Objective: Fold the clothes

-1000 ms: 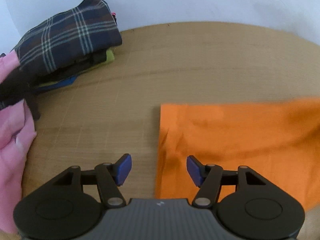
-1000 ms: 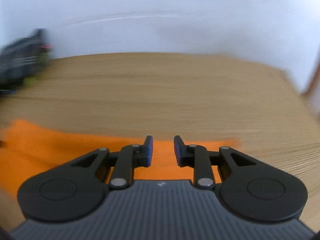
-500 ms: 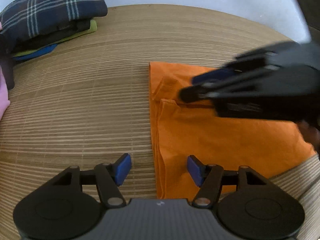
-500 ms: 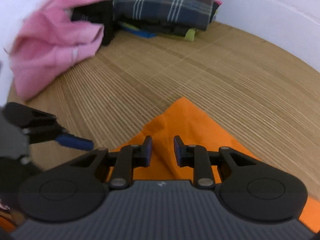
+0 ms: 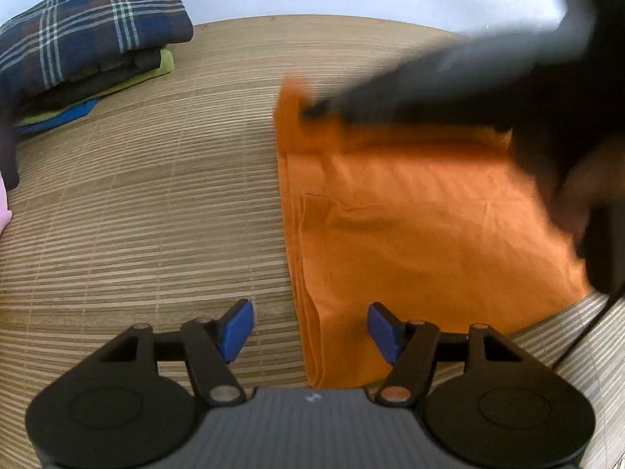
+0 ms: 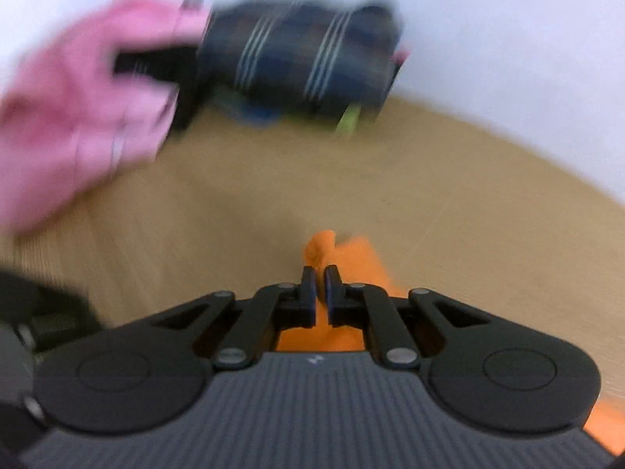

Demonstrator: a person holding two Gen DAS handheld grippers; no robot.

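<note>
One flat folded orange cloth, one pink crumpled garment left of it, and one stack of folded clothes behind it (plaid on top, roughly four layers visible), two black grippers.

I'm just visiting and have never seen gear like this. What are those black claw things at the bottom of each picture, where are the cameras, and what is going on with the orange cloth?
No robot here: a person holds a two-finger clamp in each hand, and each clamp carries a wide-angle camera looking forward along its fingers. So one picture comes from the left hand, the other from the right.

On the wooden table lies a folded orange cloth. Farther back sit a stack of folded clothes topped by a dark plaid piece, and a pink garment beside it.

The left gripper hovers open over the cloth's near edge, holding nothing. The right gripper is closing its jaws on the cloth's far corner, with orange fabric between them; it is the dark blurred shape in the left-hand picture.
</note>
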